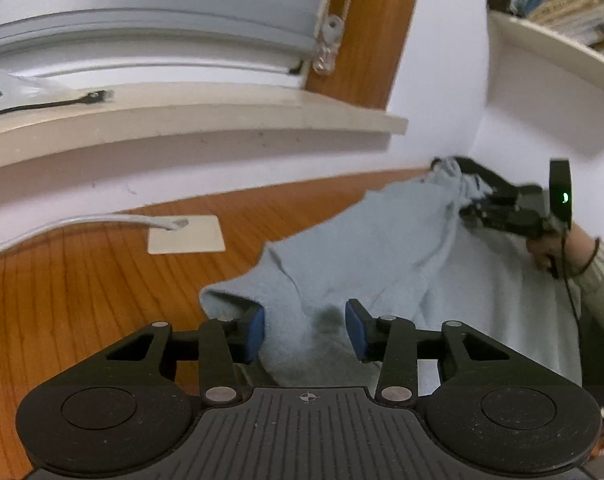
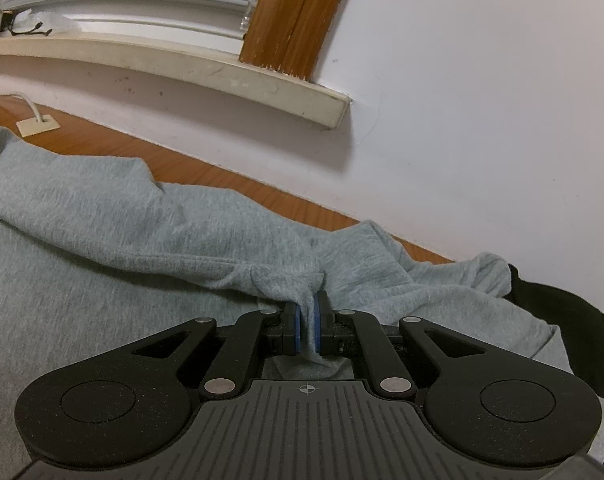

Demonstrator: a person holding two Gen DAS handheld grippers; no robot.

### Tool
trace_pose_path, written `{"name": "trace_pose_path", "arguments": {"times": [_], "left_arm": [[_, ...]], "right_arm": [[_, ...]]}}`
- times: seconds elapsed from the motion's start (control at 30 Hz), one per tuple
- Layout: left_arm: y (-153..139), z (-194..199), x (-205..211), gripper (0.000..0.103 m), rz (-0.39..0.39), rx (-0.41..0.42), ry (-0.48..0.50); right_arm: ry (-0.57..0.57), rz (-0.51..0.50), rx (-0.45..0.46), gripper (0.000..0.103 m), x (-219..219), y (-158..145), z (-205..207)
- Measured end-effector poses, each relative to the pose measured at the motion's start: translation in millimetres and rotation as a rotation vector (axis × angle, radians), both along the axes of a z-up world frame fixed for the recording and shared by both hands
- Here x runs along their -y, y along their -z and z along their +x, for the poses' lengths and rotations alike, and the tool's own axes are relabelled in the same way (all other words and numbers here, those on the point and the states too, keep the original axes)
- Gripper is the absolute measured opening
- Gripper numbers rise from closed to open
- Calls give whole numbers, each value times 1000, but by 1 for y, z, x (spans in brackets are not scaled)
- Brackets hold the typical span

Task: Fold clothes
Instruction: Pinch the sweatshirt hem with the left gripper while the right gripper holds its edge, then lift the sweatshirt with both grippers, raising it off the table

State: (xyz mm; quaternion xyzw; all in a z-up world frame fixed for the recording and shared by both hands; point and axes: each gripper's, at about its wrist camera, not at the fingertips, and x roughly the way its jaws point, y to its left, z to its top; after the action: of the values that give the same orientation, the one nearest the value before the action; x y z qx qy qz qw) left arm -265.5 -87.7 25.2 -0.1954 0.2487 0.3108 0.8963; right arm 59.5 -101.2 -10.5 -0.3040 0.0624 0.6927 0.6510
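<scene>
**Grey garment on the tabletop**

The garment (image 2: 102, 216) lies spread below the windowsill (image 2: 206, 70). Right tongs (image 2: 307, 324) clenched on a fold of it — left tongs (image 1: 304, 330) released, pads apart around a bunched edge

Left gripper (image 1: 305, 330) points forward and down, its blue pads (image 1: 255, 330) standing apart with cloth (image 1: 382, 248) lying between them, not pinched. Right gripper (image 2: 307, 328) tilts down too, jaws nearly together and clamped on a bunched fold of cloth. In the left wrist view the right gripper (image 1: 476, 200) shows far right, a hand (image 1: 542, 250) gripping its handle, sleeve (image 1: 600, 276) at the wrist.
</scene>
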Motion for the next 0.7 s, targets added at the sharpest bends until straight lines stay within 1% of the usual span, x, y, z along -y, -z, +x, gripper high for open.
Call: {"name": "trace_pose_path", "arguments": {"times": [0.03, 0.07, 0.1, 0.13, 0.17, 0.23, 0.3, 0.37, 0.43, 0.5, 0.57, 0.63, 0.67, 0.7], "left_arm": [[1, 2, 1, 45, 6, -6, 2], [2, 3, 2, 42, 11, -12, 4], [2, 5, 3, 22, 19, -18, 3], [1, 4, 4, 7, 39, -24, -16], [0, 4, 5, 2, 60, -26, -36], [-9, -4, 6, 2, 97, 13, -88], [-22, -18, 5, 2, 129, 72, -135], [-32, -30, 4, 2, 136, 124, -160], [-38, -37, 1, 2, 119, 145, -178], [-36, -39, 0, 2, 100, 129, -181], [-30, -39, -1, 3, 67, 103, -180], [-22, -38, 0, 12, 27, 67, -177], [-19, -37, 2, 20, 31, 40, -188], [-15, -37, 4, 26, 35, 13, -198]], "right_arm": [[0, 1, -1, 6, 0, 0, 0], [0, 2, -3, 6, 0, -1, 1], [1, 4, -5, 6, 0, -1, 1], [1, 9, -7, 6, 1, -2, 2], [3, 19, -12, 6, 2, -3, 2], [8, 52, -33, 5, 7, -6, 6], [12, 95, -56, 5, 13, -11, 8], [14, 136, -73, 5, 19, -18, 9], [9, 164, -68, 5, 24, -24, 6], [-1, 165, -33, 5, 26, -25, 1], [-12, 139, 8, 5, 25, -22, -2], [-29, 83, 37, 5, 24, -16, -3], [-34, 69, 51, 5, 25, -13, -2], [-37, 57, 59, 5, 25, -10, -2]]}}
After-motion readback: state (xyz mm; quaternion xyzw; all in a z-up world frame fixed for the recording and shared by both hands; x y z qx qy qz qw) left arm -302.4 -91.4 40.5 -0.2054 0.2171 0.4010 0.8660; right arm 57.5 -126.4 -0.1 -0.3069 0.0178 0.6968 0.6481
